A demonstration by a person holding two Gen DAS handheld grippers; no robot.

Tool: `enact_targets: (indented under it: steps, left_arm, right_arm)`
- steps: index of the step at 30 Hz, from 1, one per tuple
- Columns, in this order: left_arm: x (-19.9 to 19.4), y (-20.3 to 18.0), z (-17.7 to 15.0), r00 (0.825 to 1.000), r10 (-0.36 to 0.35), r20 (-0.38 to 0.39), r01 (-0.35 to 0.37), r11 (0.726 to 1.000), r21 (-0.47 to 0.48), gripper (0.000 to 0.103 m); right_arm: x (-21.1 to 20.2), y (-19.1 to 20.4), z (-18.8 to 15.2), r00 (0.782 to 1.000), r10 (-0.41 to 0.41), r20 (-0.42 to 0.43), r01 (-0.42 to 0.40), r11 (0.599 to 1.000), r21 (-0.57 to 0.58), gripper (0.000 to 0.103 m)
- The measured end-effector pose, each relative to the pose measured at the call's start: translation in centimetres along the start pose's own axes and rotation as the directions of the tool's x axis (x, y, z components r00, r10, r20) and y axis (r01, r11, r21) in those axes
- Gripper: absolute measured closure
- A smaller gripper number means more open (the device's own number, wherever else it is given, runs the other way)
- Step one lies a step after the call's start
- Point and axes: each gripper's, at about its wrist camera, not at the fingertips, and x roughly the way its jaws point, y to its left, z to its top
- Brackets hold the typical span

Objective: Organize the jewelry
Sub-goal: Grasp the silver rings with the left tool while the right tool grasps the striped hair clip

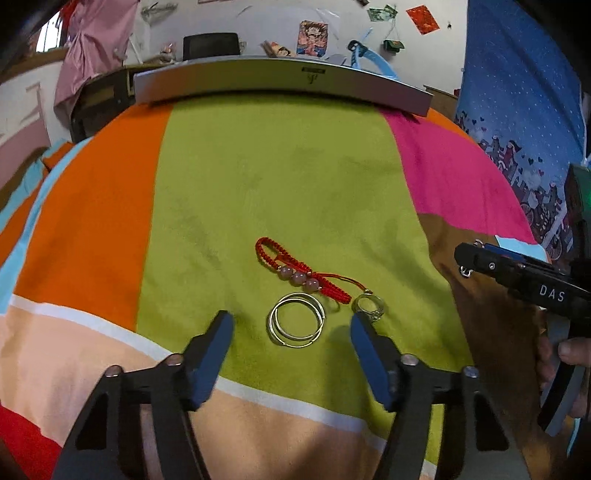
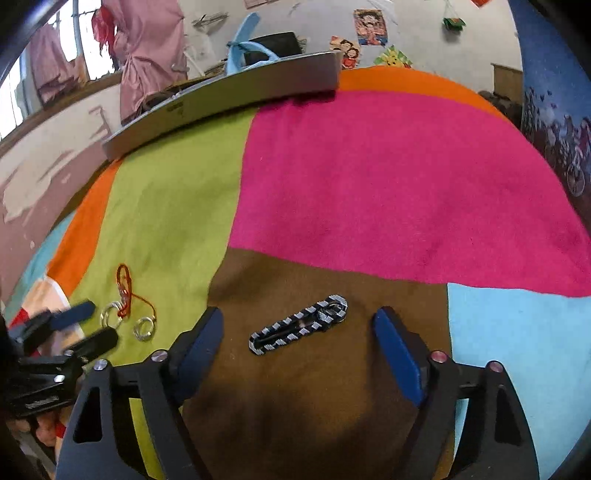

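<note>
White poster-dotted wall (image 1: 258, 22), blue patterned curtain (image 1: 517, 92), pink curtain (image 2: 147, 48), bright window (image 2: 11, 99).

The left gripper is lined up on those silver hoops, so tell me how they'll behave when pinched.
The silver hoops look like thin stiff wire, so probably light and springy, not floppy. Lying flat on the fuzzy green cloth, they may slip from the pads. The two overlap, so likely one drags the other.

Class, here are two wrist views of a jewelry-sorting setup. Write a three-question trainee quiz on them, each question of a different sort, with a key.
1. True or false: the left gripper holds the hoops.
2. The hair clip lies on which patch? A pink, B brown, C green.
3. Fill in: the red bracelet carries ___ beads.

Key: 1 false, its jaws are open with the hoops lying untouched ahead; 2 B; 3 three.
</note>
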Motion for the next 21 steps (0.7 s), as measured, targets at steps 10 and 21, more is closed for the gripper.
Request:
enact_targets:
  steps: [10, 21]
  left_arm:
    - [0.7, -0.4, -0.4, 1.0, -0.026, -0.017, 0.026, 0.999, 0.019, 0.075]
    - [0.1, 0.0, -0.8, 0.998, -0.067, 0.015, 0.067, 0.998, 0.018, 0.076]
  right_arm:
    - [1.4, 2.2, -0.4, 0.999, 0.037, -0.008, -0.038, 0.998, -0.041, 0.067]
    - [2.2, 3.2, -0.4, 0.994, 0.104, -0.032, -0.105, 0.993, -0.045, 0.085]
